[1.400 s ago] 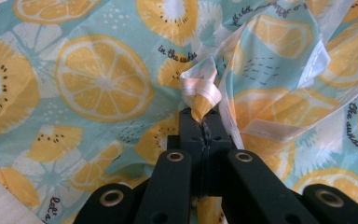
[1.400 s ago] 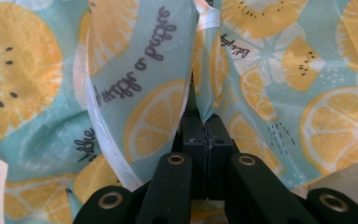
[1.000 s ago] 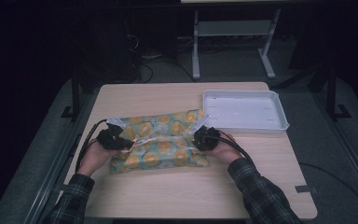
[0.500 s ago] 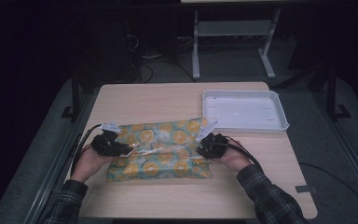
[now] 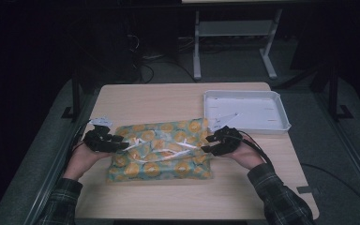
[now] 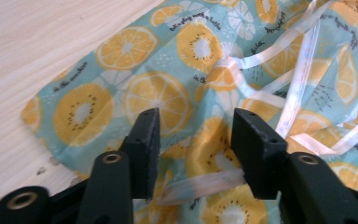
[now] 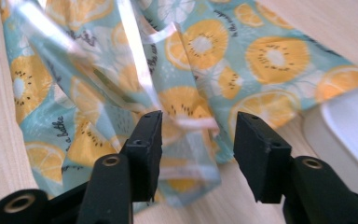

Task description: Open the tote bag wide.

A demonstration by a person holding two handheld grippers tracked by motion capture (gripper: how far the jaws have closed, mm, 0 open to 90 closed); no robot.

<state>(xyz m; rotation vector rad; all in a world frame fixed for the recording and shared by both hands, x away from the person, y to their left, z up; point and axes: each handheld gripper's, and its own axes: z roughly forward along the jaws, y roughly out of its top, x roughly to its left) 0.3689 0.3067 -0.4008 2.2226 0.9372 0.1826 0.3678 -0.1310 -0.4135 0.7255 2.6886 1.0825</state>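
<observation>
A teal fabric bag (image 5: 159, 154) printed with orange citrus slices lies flat on the wooden table (image 5: 168, 98), loose white ribbons (image 5: 164, 152) across it. My left gripper (image 5: 123, 140) sits at the bag's left end, jaws open. In the left gripper view that gripper (image 6: 196, 121) hovers over the bag (image 6: 154, 88), and a ribbon (image 6: 200, 186) runs between the jaws. My right gripper (image 5: 206, 144) is at the bag's right end, also open. In the right gripper view it (image 7: 196, 123) stands over the bag's edge (image 7: 270, 56), with a ribbon end (image 7: 196, 123) between the jaws.
A white rectangular tray (image 5: 258, 115) rests at the table's back right, close to the bag's right corner; its rim (image 7: 349, 121) shows in the right gripper view. Bare wood lies behind the bag and along the front edge. Table legs and cables stand on the dark floor beyond.
The bag has come nearer to the person and lies spread flatter than a second ago. Both hands have moved slightly apart at its ends.
</observation>
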